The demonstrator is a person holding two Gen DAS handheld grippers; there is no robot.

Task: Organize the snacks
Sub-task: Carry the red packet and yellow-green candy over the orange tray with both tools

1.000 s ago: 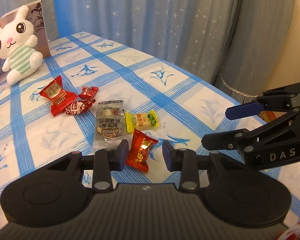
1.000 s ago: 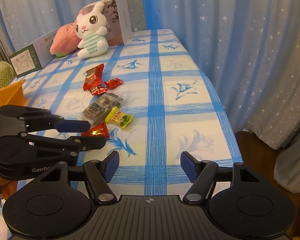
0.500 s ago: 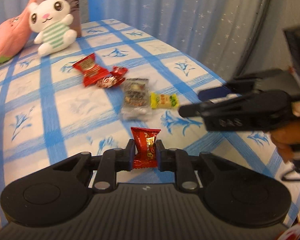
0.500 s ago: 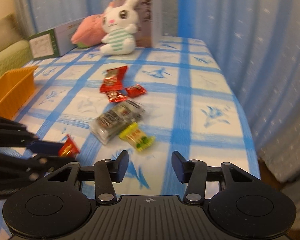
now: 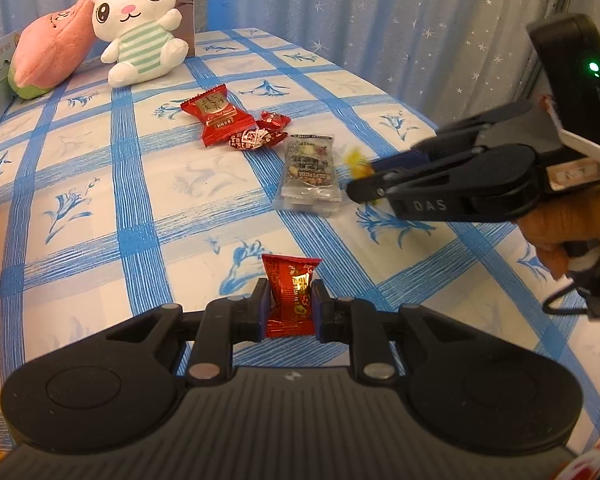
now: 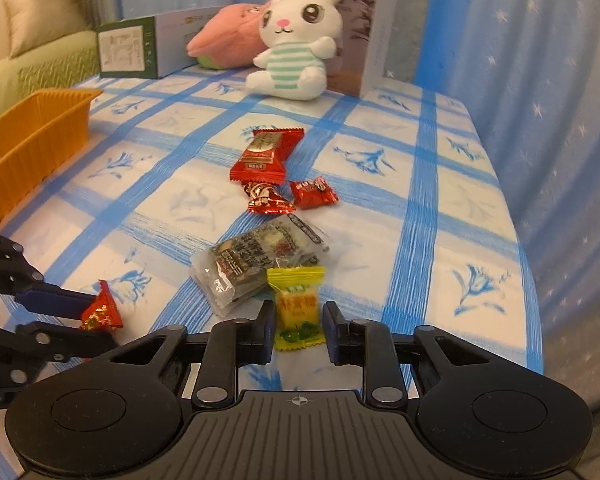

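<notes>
My left gripper [image 5: 290, 312] is shut on a small red snack packet [image 5: 291, 294], which stands upright between the pads just above the blue-checked tablecloth [image 5: 140, 208]. The right wrist view shows that packet [image 6: 102, 314] at the lower left. My right gripper [image 6: 299, 330] has its jaws closing on a yellow candy [image 6: 298, 312], with the pads against its sides. In the left wrist view the yellow candy [image 5: 358, 160] is a blur at the right gripper's tips. A clear pack of dark bars [image 6: 260, 258], a large red packet [image 6: 266, 154] and two small red candies [image 6: 314, 192] lie beyond.
An orange basket [image 6: 32, 140] stands at the table's left side. A plush rabbit [image 6: 296, 52], a pink plush [image 6: 224, 36] and two cardboard boxes [image 6: 128, 46] line the far end. The table's right edge [image 6: 516, 220] drops off beside a starred curtain.
My left gripper shut on the red packet and drew it back from the pile. My right gripper swung over to the yellow candy and its jaws narrowed around it.
</notes>
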